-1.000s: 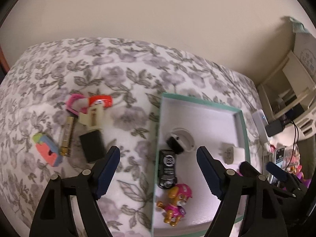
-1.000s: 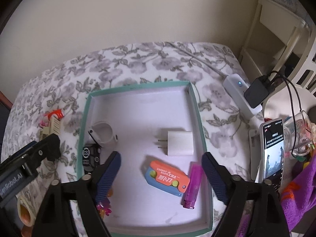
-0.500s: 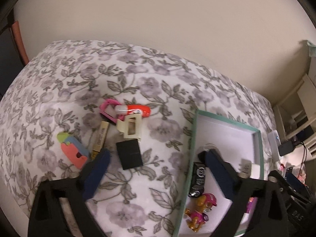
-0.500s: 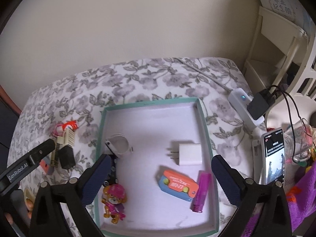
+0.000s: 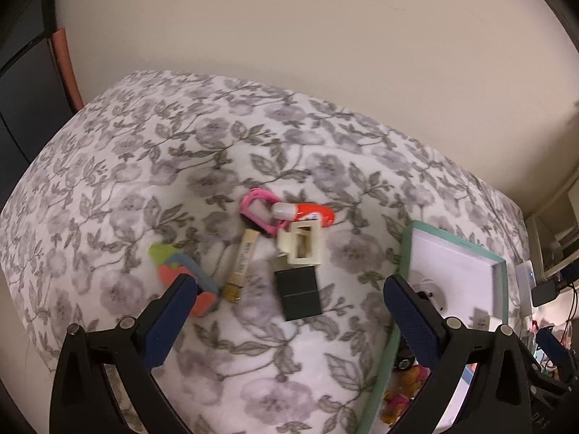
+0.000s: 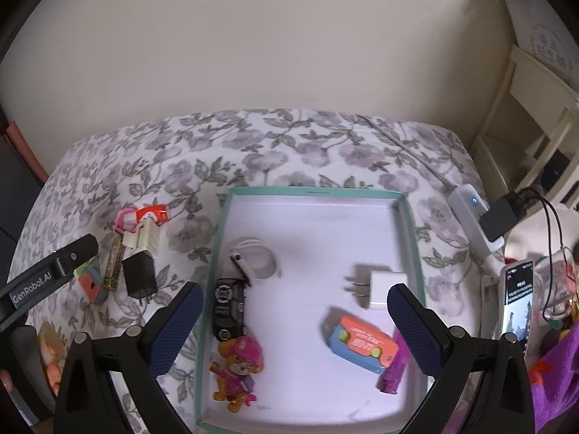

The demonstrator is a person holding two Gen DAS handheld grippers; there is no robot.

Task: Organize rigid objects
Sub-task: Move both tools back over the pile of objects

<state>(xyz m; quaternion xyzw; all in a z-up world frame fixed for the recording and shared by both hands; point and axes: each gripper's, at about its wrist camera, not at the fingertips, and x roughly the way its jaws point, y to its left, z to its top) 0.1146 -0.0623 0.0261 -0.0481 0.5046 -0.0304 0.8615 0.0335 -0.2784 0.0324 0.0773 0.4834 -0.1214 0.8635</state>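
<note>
Two hand-held grippers are hovering over a flower-patterned bedspread (image 5: 296, 166), both with jaws spread wide and nothing between them. The left gripper (image 5: 289, 311) is hanging above a loose cluster of small objects lying on the cloth to the left of a teal-rimmed tray (image 6: 315, 191): a black block (image 5: 298, 293) nearest the fingers, a cream plastic clip (image 5: 302, 244) just beyond it, a red-and-white tube (image 5: 307, 213) and a pink carabiner (image 5: 258, 209) at the far end, a slim gold-capped tube (image 5: 240, 264) alongside, and an orange-and-green toy (image 5: 181, 271) furthest left, partly hidden by the left finger. The right gripper (image 6: 295, 329) is hanging over the tray, which is lying on the right half of the bedspread and already holding a white band (image 6: 257, 262) and a black toy car (image 6: 228, 305) along its left wall, a pink puppy figure (image 6: 237, 365) in the near left corner, a white charger plug (image 6: 380, 287) toward the right, an orange-and-blue toy (image 6: 362, 341) nearer the camera, and a purple lighter (image 6: 394, 369) beside the right wall. A phone (image 6: 517, 303) is lying to the right of the bed.
</note>
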